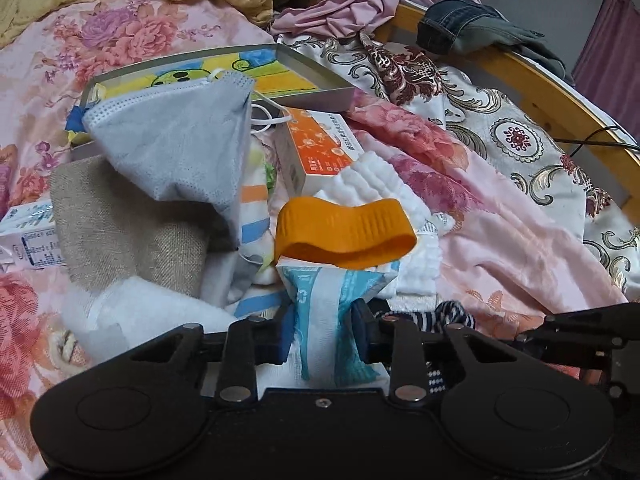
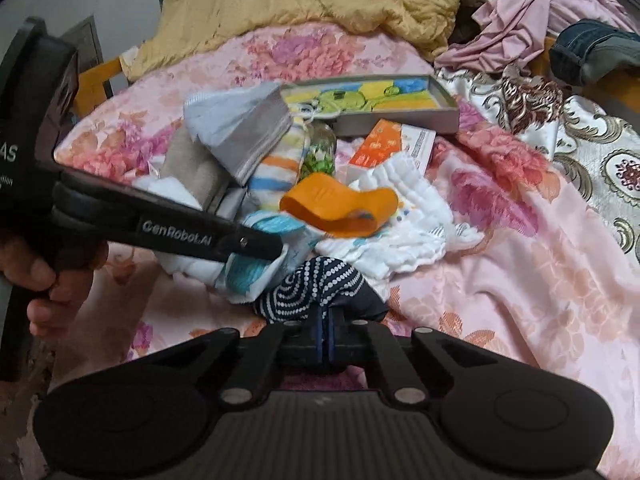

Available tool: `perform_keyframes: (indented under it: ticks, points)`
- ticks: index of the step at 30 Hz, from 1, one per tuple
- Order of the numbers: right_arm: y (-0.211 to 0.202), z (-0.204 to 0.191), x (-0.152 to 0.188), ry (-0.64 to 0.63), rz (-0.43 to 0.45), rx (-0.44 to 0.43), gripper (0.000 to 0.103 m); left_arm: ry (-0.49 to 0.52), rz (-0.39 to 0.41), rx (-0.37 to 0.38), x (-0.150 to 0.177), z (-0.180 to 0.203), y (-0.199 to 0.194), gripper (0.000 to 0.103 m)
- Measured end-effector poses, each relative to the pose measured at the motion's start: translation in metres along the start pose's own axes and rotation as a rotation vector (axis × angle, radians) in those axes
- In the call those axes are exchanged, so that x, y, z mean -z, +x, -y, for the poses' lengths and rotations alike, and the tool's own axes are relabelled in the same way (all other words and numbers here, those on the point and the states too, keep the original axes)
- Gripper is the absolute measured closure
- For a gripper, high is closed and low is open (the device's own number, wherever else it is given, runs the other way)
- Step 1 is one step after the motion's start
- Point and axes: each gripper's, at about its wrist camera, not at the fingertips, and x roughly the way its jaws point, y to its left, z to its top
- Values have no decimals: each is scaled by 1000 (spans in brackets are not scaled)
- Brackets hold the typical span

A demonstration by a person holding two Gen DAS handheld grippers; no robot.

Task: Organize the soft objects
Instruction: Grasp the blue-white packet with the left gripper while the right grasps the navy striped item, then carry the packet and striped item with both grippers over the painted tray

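On the pink floral bedspread [image 1: 500, 240] sits a heap of soft stuff, w/ both grippers at its near edge. Left gripper [image 1: 320, 336] has its jaws partly closed on a crinkly white-and-teal plastic packet [image 1: 320, 300], pinched from both sides; the packet stands up between the pads. Resting on top of that packet — a bright orange ribbed rubbery band [image 1: 344, 232], bent into a flattened loop. Right gripper [image 2: 325, 334] is clamped tight, blue pads nearly meeting, on the edge of a navy cloth w/ white dots [image 2: 316, 284], which lies at the front of the heap just beside the packet.

Behind and around: a grey folded face mask [image 1: 176, 136] propped over a beige woven cloth [image 1: 120, 232], a white quilted cotton cloth [image 1: 384, 192] touching the band's far side, a striped white-orange-blue cloth [image 1: 254, 208] between mask and band. An orange-and-white cardboard box [image 1: 316, 148] lies just behind the quilted cloth; a shallow grey tray w/ a colourful cartoon bottom [image 1: 312, 92] is further back, the mask's ear loops draped by its rim. Small white-blue carton [image 1: 28, 236] at far left. Yellow quilt [image 2: 304, 4], mauve garments [image 2: 532, 20] and a denim piece [image 2: 592, 52] crowd the far side — well apart from the grippers.
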Motion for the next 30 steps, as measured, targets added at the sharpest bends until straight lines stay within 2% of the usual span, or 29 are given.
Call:
perform_keyframes:
  ticks: [7, 16, 24, 30]
  points:
    - [-22, 8, -2, 30, 140, -9, 101, -39, 42, 29, -1, -1, -21, 73]
    - [-48, 11, -11, 23, 341, -7, 101, -116, 158, 92, -20, -4, -51, 73]
    - [-57, 18, -35, 25, 398, -26, 101, -180, 247, 113, -36, -12, -68, 73]
    - [-50, 28, -74, -2, 465, -10, 101, -245, 306, 131, -53, -26, -79, 73]
